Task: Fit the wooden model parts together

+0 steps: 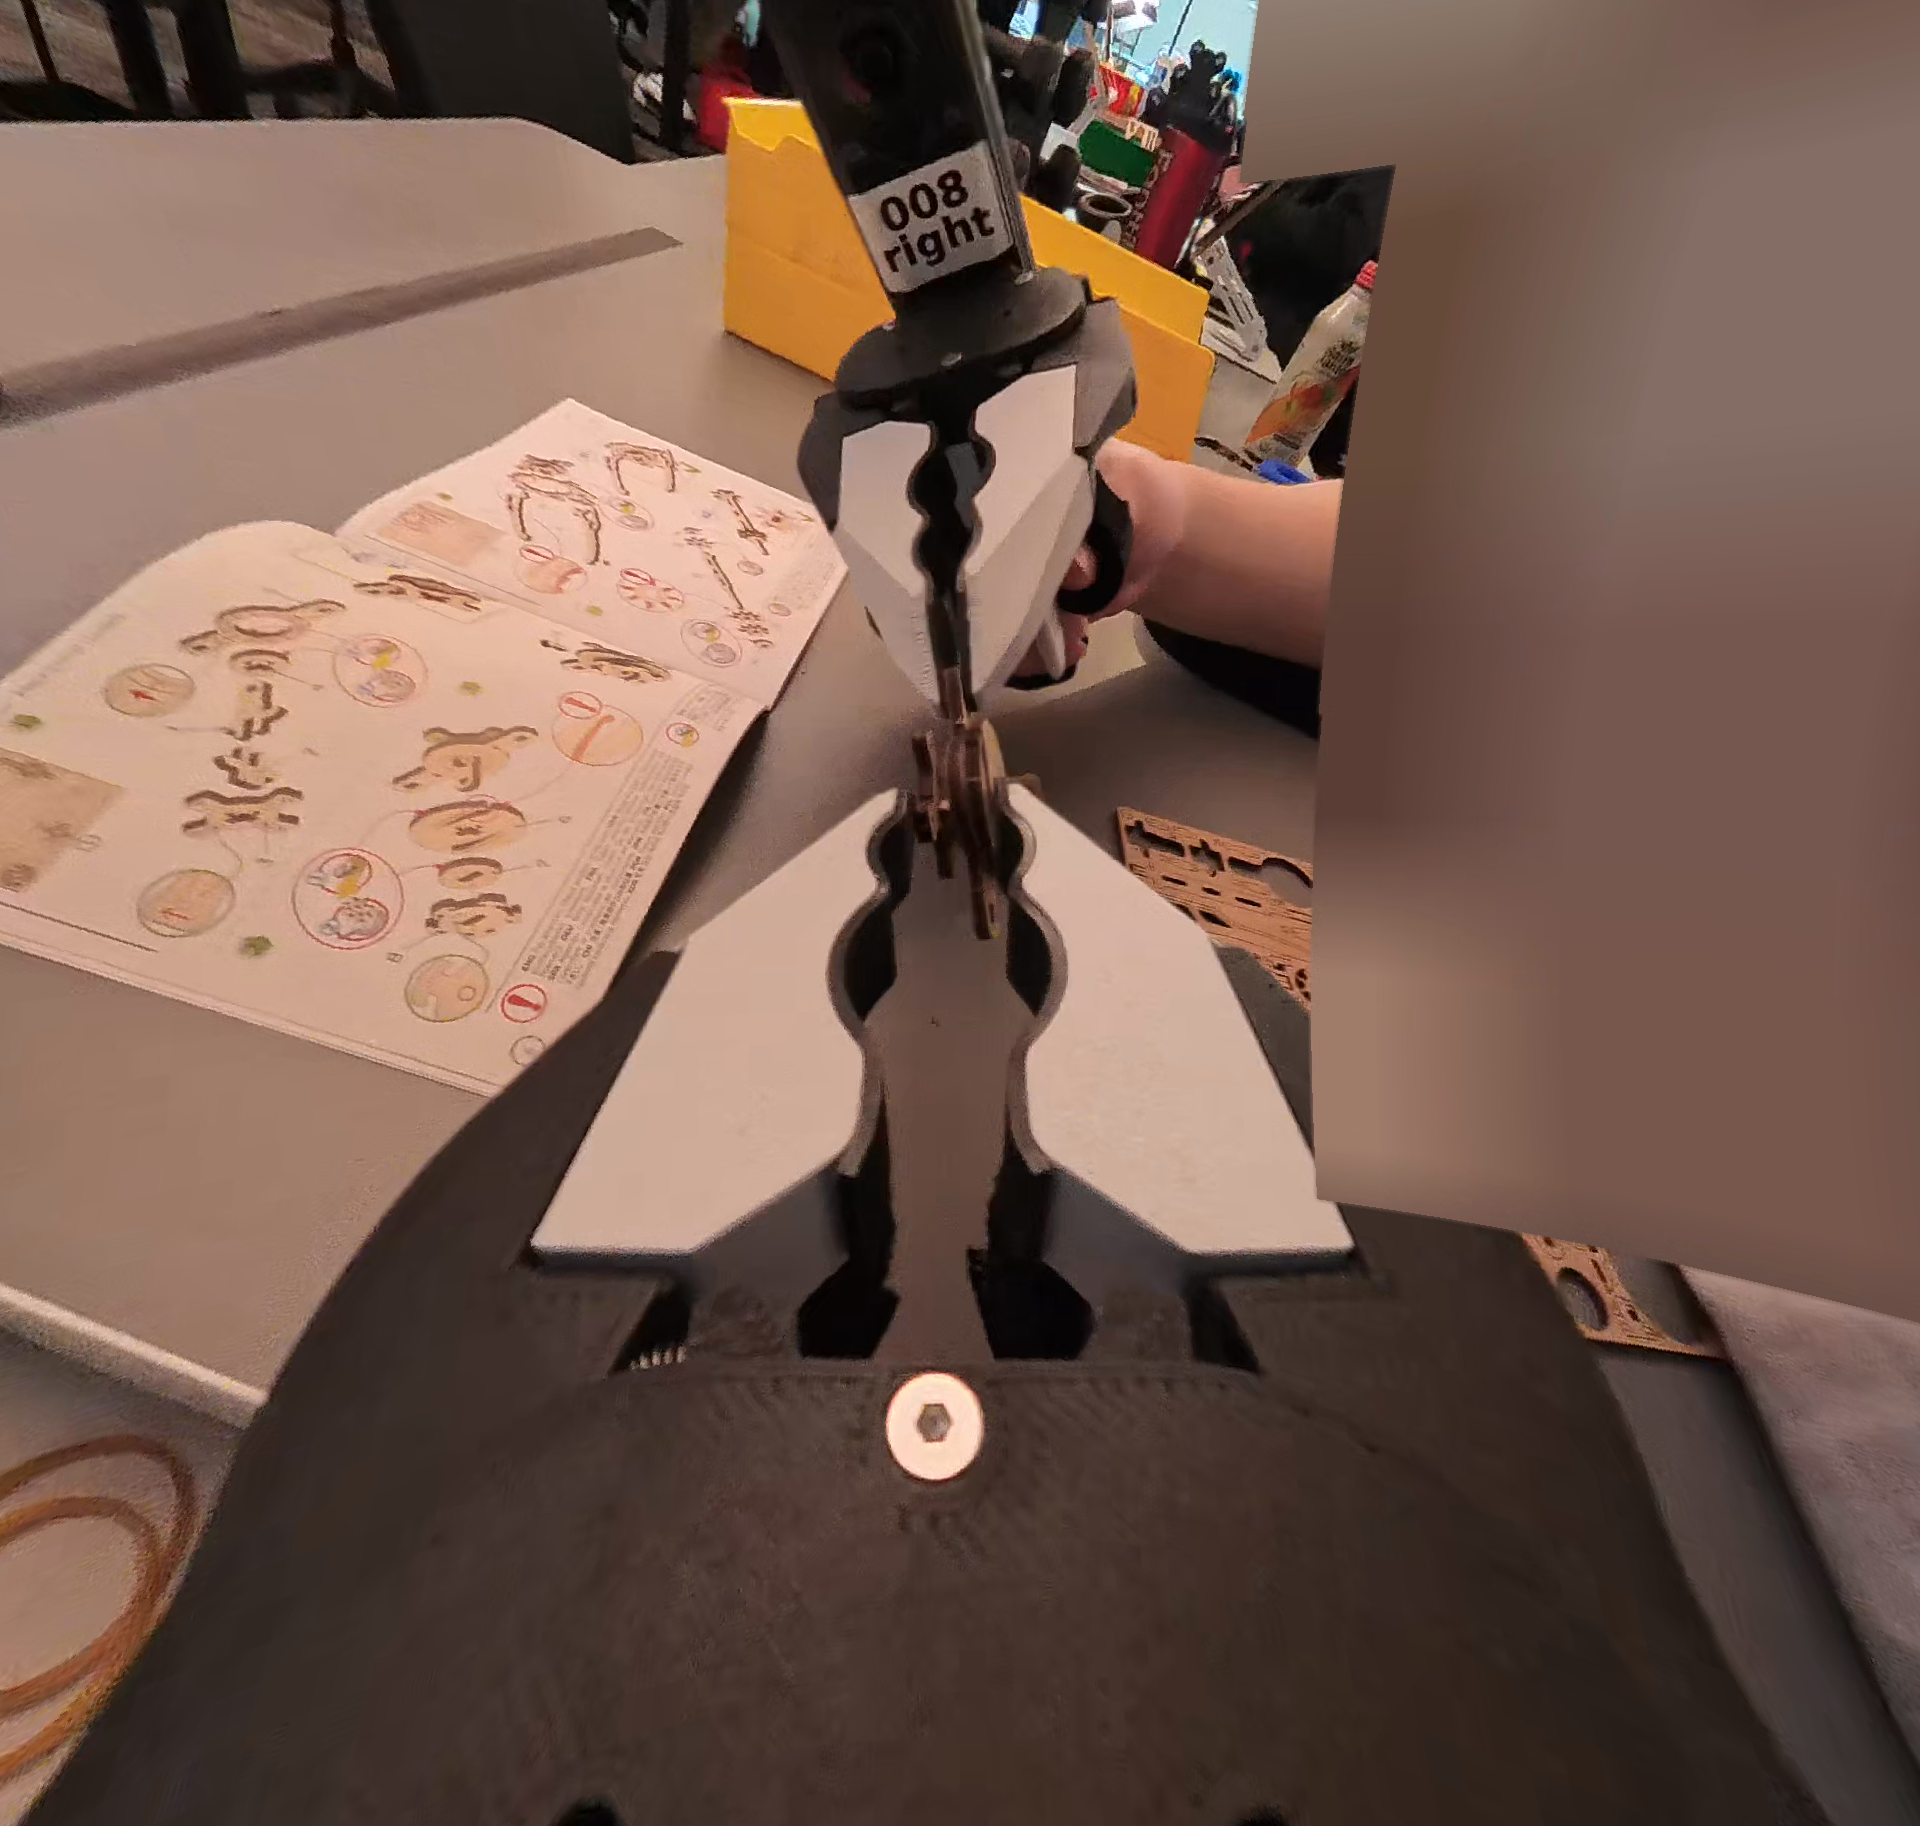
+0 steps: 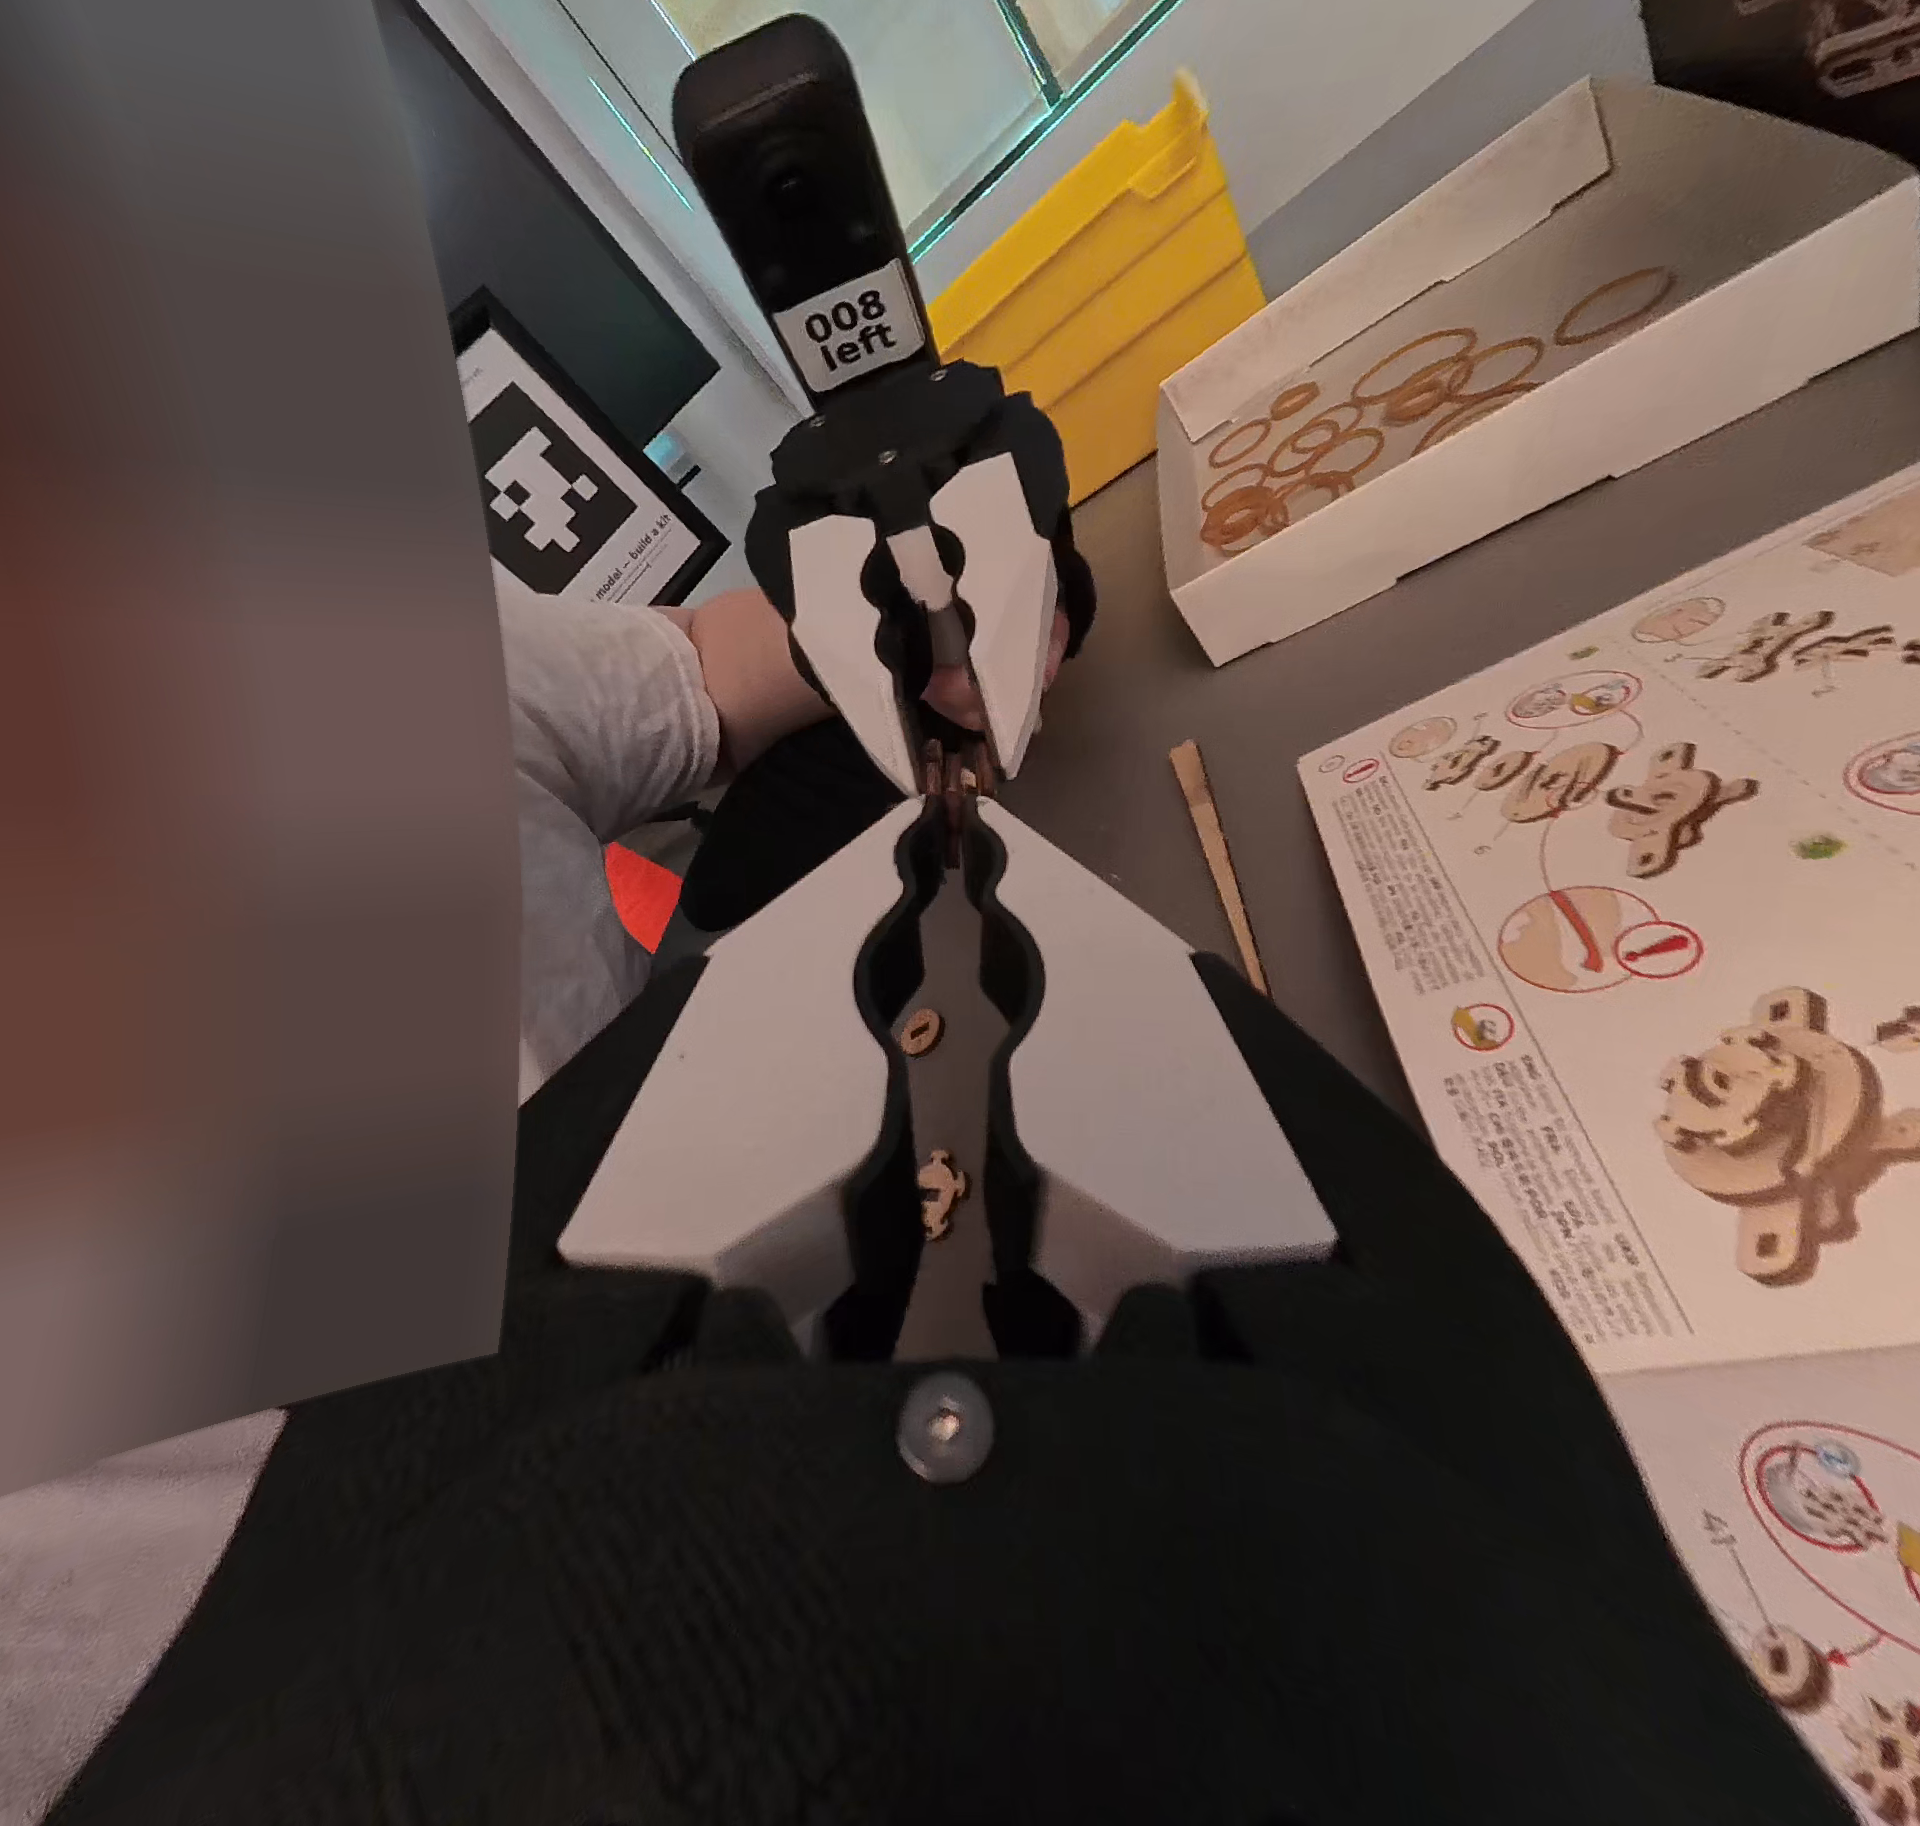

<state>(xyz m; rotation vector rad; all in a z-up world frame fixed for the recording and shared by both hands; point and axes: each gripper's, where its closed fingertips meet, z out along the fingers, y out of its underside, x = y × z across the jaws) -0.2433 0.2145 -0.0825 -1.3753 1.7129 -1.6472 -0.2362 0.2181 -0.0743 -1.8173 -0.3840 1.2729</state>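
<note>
My left gripper point(image 1: 956, 808) is shut on a small wooden model part point(image 1: 971, 763), a stack of thin toothed pieces held above the grey table point(image 1: 312, 1205). My right gripper point(image 1: 954, 690) faces it tip to tip and is shut on a thin wooden piece that meets that stack. In the right wrist view my right gripper point(image 2: 951, 818) and left gripper point(image 2: 958, 774) touch noses, with the dark wooden parts point(image 2: 940, 784) pinched between them. Where the two pieces join is hidden by the fingers.
An open instruction booklet point(image 1: 364, 737) point(image 2: 1610, 945) lies on the table. Two small loose wooden pieces point(image 2: 940, 1192) lie under my right gripper. Around them are a wooden stick point(image 2: 1216, 862), a cut-out wooden sheet point(image 1: 1216, 872), a white box of rubber bands point(image 2: 1455, 394) and a yellow bin point(image 1: 790, 249).
</note>
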